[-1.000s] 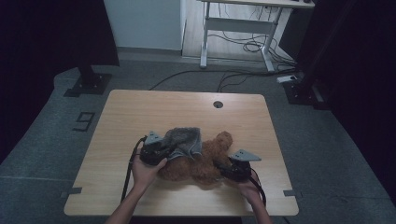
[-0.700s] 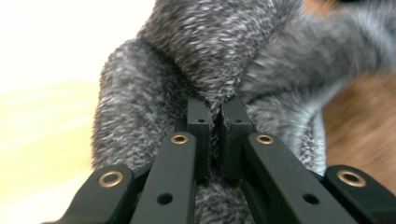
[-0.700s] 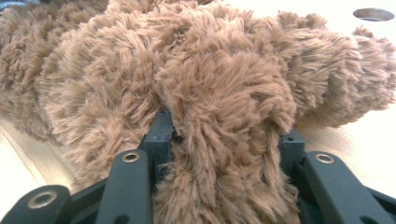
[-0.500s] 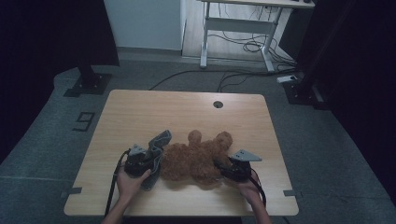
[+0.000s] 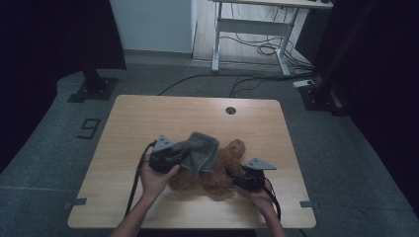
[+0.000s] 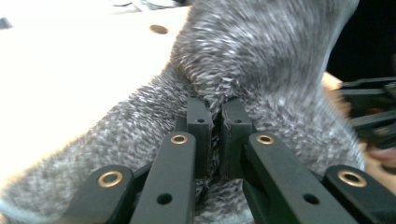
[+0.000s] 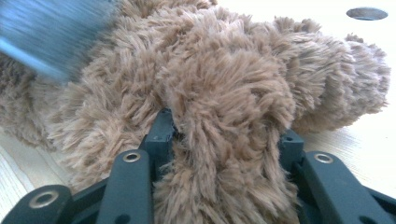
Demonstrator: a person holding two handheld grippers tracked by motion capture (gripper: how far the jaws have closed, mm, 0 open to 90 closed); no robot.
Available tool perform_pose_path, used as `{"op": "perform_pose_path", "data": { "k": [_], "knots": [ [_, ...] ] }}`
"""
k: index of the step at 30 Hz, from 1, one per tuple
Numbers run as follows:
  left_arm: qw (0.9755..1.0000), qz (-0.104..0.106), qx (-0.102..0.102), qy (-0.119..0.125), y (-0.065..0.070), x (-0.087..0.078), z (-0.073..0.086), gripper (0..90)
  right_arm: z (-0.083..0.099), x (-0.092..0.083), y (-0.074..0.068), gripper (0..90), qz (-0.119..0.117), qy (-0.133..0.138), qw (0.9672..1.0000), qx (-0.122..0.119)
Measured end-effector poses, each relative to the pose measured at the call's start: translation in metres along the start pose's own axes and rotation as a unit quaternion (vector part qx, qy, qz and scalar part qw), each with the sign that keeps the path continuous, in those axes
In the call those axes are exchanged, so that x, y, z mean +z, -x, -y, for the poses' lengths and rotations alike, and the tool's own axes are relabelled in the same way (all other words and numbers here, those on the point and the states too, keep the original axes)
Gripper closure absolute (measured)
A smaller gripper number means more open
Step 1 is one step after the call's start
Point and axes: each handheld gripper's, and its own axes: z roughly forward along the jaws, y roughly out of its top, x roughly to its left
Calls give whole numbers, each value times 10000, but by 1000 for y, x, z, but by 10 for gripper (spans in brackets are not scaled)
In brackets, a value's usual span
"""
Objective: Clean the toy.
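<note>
The left hand-held gripper [image 5: 182, 157] pinches the grey fluffy cloth [image 5: 201, 152], which drapes over the brown plush toy [image 5: 225, 168] on the worktop [image 5: 148, 118]. The right hand-held gripper [image 5: 236, 177] clamps the toy's fur.

Ahead of the left gripper's [image 5: 184, 154] fingers [image 6: 201, 121] the grey cloth [image 5: 203, 150] blocks the way. The brown plush toy [image 5: 220, 170] fills the gap between the two grippers. Beyond the fingers the surface [image 5: 197, 116] lies bare up to the round cable hole [image 5: 230, 110].
</note>
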Motion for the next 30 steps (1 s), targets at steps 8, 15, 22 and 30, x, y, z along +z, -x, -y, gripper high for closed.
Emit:
{"op": "perform_pose_path", "data": {
  "k": [8, 15, 22, 30],
  "knots": [
    [9961, 290, 623, -557, 61, 71, -26, 839, 0, -1, 1, 538, -27, -3, 10000, 25],
    [9921, 8, 880, -894, 68, 98, -15, 839, 1, 1, 1, 536, 0, -21, 10000, -6],
    [9925, -79, 728, -975, 59, 92, -14, 843, 1, 1, 0, 538, 21, -14, 10000, -30],
    [9923, -351, 571, -1042, 38, 74, -9, 846, 2, 1, 2, 539, -33, 9, 10000, 32]
  ]
}}
